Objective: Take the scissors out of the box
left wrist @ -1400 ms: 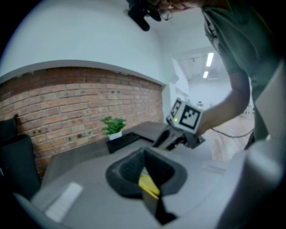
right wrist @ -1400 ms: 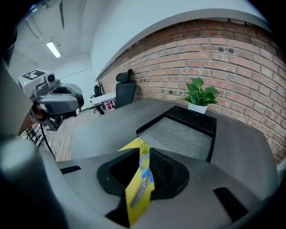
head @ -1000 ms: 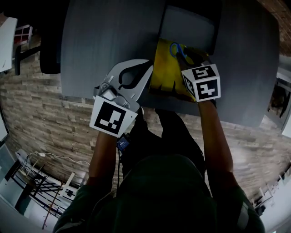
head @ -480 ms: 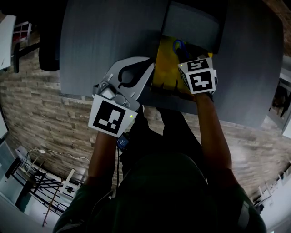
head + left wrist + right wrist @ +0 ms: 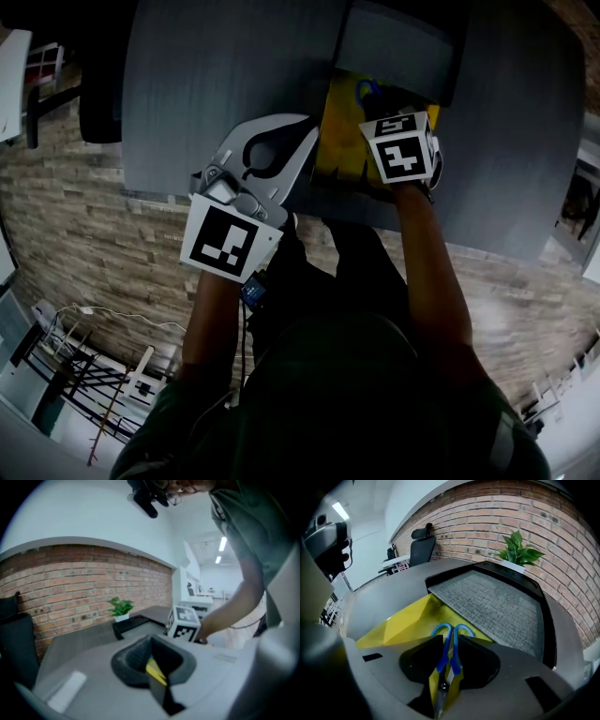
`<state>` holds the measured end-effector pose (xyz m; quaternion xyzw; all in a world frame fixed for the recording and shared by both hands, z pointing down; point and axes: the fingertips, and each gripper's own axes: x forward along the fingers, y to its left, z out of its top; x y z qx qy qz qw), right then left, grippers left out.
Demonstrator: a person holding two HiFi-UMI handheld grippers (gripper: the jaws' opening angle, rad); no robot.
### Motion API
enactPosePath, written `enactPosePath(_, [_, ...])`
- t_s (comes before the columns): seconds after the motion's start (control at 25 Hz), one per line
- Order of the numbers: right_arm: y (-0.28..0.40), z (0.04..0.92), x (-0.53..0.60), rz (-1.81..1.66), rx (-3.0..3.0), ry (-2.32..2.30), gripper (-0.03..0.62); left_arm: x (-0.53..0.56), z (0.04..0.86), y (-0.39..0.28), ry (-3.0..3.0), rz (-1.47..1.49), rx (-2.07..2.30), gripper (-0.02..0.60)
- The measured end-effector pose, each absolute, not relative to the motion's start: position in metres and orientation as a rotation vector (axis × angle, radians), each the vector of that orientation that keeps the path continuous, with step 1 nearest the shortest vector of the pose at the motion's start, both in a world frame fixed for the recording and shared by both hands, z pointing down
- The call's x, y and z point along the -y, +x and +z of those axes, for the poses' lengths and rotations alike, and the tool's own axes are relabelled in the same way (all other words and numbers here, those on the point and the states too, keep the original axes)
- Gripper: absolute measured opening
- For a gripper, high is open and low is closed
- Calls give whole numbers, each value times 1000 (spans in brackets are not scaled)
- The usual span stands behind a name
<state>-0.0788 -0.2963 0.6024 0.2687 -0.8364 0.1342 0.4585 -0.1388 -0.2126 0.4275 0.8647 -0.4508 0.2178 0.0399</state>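
The right gripper [image 5: 450,644] pinches the scissors [image 5: 440,660] by their blue handles, inside the yellow box [image 5: 401,623]. The left gripper [image 5: 157,679] is clamped on the box's wall. The box's far edge meets the grey tray [image 5: 501,604]. The table [image 5: 216,75] stretches wide to the left.

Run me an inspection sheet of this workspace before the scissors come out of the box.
Surface: grey table.
Job's things: yellow box, open; blue-handled scissors lying in it.
Clutter: black tray holding a grey mat, behind the box.
Grippers: left tool shut on the box's edge; right tool shut on the scissors.
Cables: white cable on the floor.
Surroundings: brick wall, potted plant, office chair.
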Motion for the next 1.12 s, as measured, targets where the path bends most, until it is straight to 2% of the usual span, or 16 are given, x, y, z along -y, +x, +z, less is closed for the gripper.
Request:
enactPosePath(0.48, [-69, 599, 292, 425, 2105, 668, 81, 207, 417, -130, 2665, 674, 1388, 0])
enactPosePath(1.12, [-59, 538, 285, 388, 2205, 754, 80, 198, 381, -120, 2725, 687, 1390, 0])
